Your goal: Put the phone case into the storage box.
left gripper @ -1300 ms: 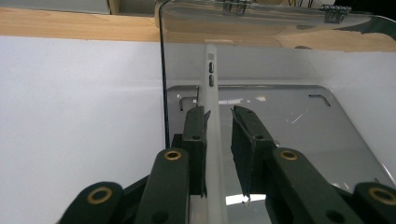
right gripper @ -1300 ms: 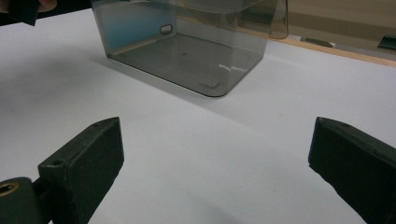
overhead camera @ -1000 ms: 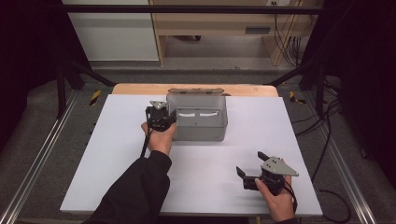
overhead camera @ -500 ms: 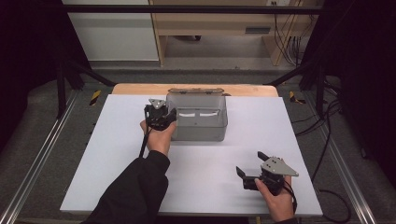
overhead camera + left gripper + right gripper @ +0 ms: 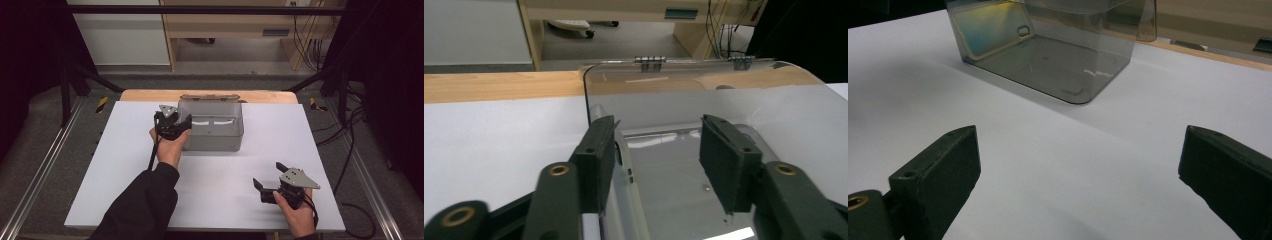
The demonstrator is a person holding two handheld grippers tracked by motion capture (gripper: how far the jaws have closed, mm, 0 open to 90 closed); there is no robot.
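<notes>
two grippers are seen in the high view: the left gripper (image 5: 176, 121) has been brought slightly closer to the left wall of the smoky clear plastic box (image 5: 212, 131) on the white worktop (image 5: 125, 150), while the right gripper (image 5: 269, 183) is kept spread near the front edge. in the left gripper view, the jaws are spread astride that wall, so a grasp seems imminent. in the right gripper view, the box (image 5: 1048, 45) is seen well apart from the open jaws.

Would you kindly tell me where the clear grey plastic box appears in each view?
High view: clear grey plastic box at table's far centre.
Left gripper view: box below the jaws, one jaw inside.
Right gripper view: box at top centre.
Shared landmark: white tabletop.
</notes>
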